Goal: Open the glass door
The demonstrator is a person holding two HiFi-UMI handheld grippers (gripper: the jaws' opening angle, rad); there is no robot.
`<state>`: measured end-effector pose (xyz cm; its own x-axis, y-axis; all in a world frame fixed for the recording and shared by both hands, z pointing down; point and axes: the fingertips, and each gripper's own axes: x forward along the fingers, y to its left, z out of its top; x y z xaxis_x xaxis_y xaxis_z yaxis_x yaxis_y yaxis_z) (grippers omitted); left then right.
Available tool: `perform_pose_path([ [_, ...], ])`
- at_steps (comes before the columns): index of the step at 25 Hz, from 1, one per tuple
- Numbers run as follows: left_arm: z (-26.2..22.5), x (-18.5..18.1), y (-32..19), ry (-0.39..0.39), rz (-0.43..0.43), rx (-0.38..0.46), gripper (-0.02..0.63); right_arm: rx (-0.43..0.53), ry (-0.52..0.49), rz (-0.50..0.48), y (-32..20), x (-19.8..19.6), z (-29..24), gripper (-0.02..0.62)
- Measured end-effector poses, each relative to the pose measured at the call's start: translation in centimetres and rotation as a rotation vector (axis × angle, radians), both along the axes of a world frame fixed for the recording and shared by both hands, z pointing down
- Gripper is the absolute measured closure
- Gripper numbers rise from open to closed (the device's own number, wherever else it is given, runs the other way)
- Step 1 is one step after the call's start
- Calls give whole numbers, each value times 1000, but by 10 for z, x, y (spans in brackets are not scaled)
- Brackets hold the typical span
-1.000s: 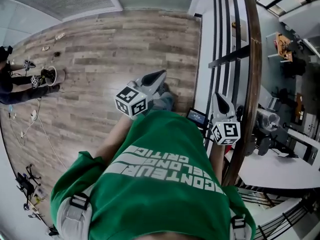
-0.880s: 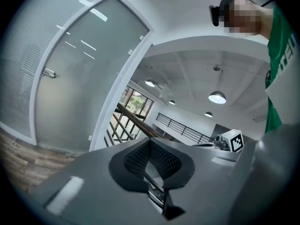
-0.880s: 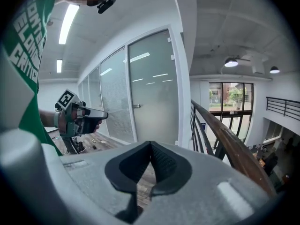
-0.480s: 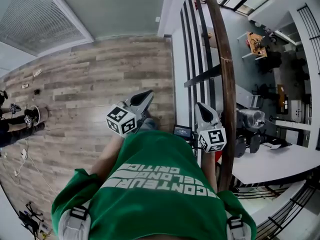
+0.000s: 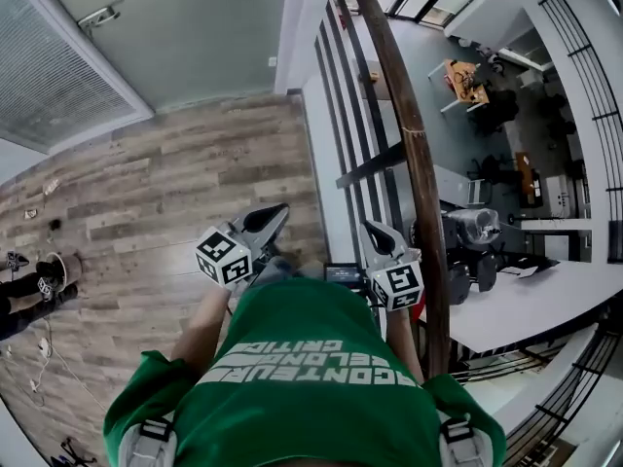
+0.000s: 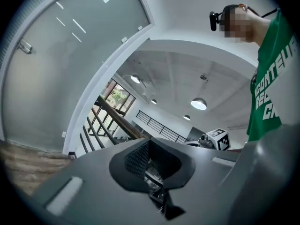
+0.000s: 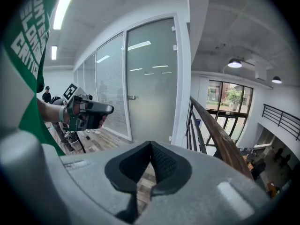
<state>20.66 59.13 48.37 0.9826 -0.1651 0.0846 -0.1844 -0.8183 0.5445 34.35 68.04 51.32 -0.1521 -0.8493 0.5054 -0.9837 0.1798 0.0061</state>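
Holding both tools low before my green shirt, I see the left gripper with its jaws pressed together and nothing between them. The right gripper is the same, closed and empty. Just beside it runs the wooden handrail. Further ahead, across the plank floor, the frosted glass door stands closed in its white frame, well apart from both grippers.

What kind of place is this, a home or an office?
Probably an office, on an upper floor: a frosted glass door, a railing overlooking desks below, and a wood floor.
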Motion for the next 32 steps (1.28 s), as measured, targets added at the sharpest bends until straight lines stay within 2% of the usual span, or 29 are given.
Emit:
perform_pose_path([
  [6, -10, -23, -3, 13, -34, 41, 591, 28, 37, -99, -27, -19, -16, 603],
  [10, 5, -54, 0, -15, -92, 28, 591, 35, 53, -176, -36, -35, -19, 603],
  [15, 13, -74, 4, 0, -185, -3, 591, 34, 53, -232, -41, -45, -16, 603],
  [19, 17, -68, 17, -24, -197, 14, 591, 21, 38, -275, -46, -55, -5, 603],
  [24, 14, -56, 19, -17, -207, 19, 591, 57, 17, -325, -66, -63, -5, 603],
  [32, 6, -27, -6, -35, -184, 48, 591, 103, -33, -278, -96, -37, -9, 603],
])
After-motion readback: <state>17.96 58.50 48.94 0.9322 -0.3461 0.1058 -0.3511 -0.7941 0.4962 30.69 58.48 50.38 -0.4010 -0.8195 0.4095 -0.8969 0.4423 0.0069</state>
